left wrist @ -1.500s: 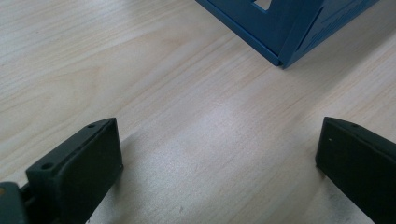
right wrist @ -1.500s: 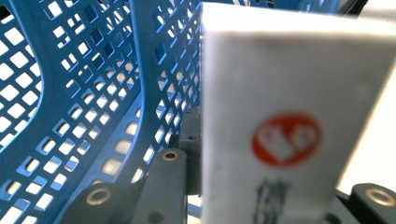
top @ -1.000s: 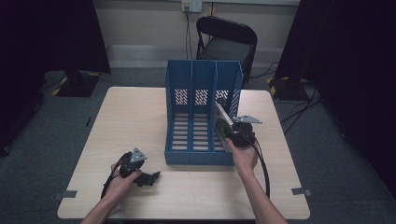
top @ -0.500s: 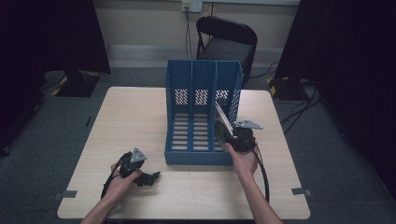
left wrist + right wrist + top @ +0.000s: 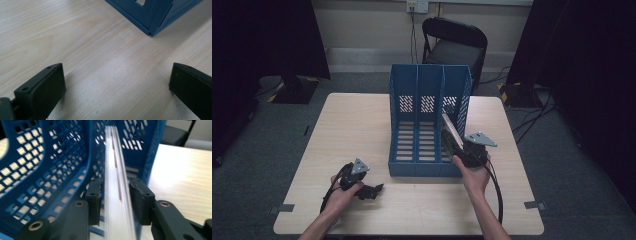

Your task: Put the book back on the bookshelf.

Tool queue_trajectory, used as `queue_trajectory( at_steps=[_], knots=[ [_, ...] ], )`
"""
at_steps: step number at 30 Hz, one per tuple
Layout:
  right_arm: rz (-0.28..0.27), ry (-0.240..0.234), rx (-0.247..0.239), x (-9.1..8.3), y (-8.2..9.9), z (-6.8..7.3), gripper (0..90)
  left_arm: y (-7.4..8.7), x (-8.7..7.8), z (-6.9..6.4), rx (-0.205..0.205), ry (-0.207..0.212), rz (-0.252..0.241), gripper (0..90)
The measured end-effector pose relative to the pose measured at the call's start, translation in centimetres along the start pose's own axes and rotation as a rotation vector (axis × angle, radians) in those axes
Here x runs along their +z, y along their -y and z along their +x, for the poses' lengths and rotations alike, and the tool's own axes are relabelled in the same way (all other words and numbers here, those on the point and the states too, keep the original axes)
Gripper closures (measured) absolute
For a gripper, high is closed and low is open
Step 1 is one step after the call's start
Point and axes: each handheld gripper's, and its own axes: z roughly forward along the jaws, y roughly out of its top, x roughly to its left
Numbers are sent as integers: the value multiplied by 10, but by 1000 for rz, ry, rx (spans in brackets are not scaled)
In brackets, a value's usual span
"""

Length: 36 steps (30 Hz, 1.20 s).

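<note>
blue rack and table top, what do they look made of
Rack: looks like moulded plastic, matte blue, with punched grid holes in thin, even walls. Table: pale wood-grain surface, smooth with a faint sheen; probably laminate rather than solid wood, though the look leaves that open.

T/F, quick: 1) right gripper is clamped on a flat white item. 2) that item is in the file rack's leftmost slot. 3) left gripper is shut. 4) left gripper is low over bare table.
1) True: the right gripper has its jaws against a thin white item.
2) False: it enters the rightmost slot of the blue rack.
3) False: the left gripper is wide open, holding nothing.
4) True: bare table lies beneath it.
</note>
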Motion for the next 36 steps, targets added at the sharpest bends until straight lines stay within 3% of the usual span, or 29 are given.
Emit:
queue_trajectory(
  at_steps=[6, 13, 18, 19, 28, 36],
  knots=[
    [-23, 10, -23, 6, 0, 5, 660, 0, 0, 0, -1, 0, 0, 0],
    [16, 28, -23, 15, 3, 5, 730, 0, 0, 0, -1, 0, 0, 0],
    [41, 9, -13, 18, 3, 2, 686, 0, 0, 0, -1, -1, -1, 0],
    [60, 6, 9, 21, 4, 0, 704, 0, 0, 0, -1, -1, -1, 0],
    [61, 21, -1, 22, 3, 1, 761, 0, 0, 0, -1, 0, 0, 0],
    [30, 95, 8, 23, 5, 9, 765, 0, 0, 0, -1, 0, 0, 0]
  ],
)
